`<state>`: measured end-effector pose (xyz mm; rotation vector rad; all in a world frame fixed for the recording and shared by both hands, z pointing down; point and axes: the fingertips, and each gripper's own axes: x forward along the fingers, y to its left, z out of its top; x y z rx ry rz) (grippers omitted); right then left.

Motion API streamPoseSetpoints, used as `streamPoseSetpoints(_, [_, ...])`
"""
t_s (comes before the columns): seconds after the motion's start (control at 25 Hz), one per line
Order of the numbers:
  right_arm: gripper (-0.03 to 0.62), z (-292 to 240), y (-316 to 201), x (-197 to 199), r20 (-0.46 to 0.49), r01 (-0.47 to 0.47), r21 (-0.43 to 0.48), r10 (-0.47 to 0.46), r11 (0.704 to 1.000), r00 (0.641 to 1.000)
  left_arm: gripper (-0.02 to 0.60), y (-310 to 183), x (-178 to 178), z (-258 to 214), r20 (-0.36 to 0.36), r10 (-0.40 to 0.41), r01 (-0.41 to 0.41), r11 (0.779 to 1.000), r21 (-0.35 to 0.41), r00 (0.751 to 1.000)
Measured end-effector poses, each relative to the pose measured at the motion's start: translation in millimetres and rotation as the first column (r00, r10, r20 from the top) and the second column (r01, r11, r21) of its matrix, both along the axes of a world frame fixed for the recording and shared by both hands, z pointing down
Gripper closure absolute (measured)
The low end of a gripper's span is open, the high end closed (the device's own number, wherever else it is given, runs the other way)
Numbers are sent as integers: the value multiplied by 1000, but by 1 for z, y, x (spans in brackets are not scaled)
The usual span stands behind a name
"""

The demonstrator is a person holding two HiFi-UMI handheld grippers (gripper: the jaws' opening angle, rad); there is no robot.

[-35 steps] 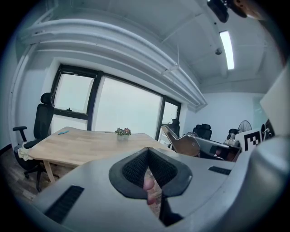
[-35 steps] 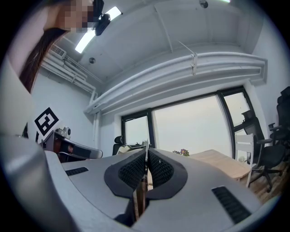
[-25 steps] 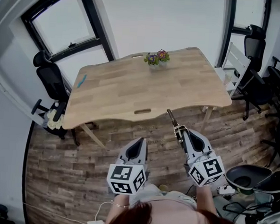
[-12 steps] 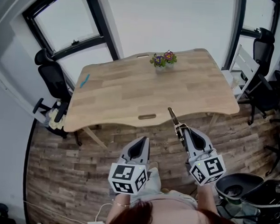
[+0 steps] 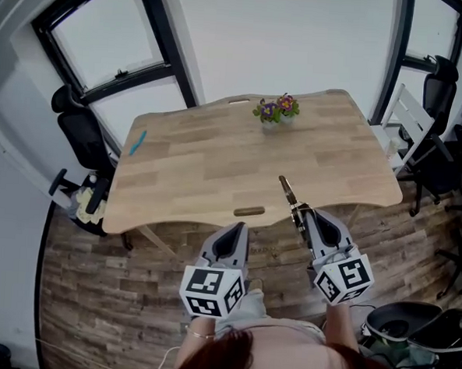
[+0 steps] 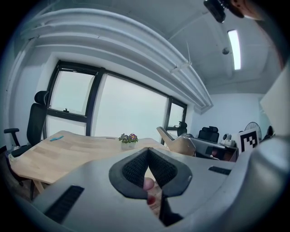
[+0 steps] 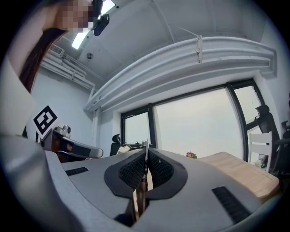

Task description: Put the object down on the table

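My right gripper is shut on a thin tool with a brown handle. The tool sticks forward out of the jaws, and its tip hangs over the front edge of the wooden table. In the right gripper view the tool shows edge-on, pinched between the dark pads. My left gripper hovers over the floor just short of the table's front edge. Its jaws are shut with nothing between them. In the left gripper view its pads meet at the tip, with a person's finger behind them.
A small pot of purple flowers stands at the table's far side, and a blue pen-like thing lies at its left. A slot is cut near the front edge. A black chair stands left, a white chair and black chairs right.
Both grippers and the head have moved closer to the table. The tool's tip, earlier short of the front edge, now hangs over the tabletop. Both grippers stay shut.
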<state>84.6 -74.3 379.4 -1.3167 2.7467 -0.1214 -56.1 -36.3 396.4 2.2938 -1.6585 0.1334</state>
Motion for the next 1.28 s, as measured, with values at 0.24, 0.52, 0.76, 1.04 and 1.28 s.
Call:
streamPoseSetpoints(0.24, [592,-5,-35,-23,-16,-17,7,17,1000,1000,580,-37,-25,-5,-8,14,-14,1000,13,1000])
streamPoseSetpoints(0.52, [592,-7,-75,-47,-28,-38,3,38,999,999,580,-77,-46,-7,-19,37,-36,999,18,999])
streamPoseSetpoints(0.76, [592,-3,-107,-70,-41,-57,-15,56,998,998,580,-106,-69,-5,-29,43,-43,999,14,999])
streamPoseSetpoints(1.04, [592,5,-130,-83,-69,-64,-39,61,997,996,580,-130,-77,2,-53,62,-62,998,-3,997])
streamPoseSetpoints(1.28, [592,17,-148,-84,-96,-59,-69,52,996,994,580,-147,-72,12,-62,72,-74,997,-29,996])
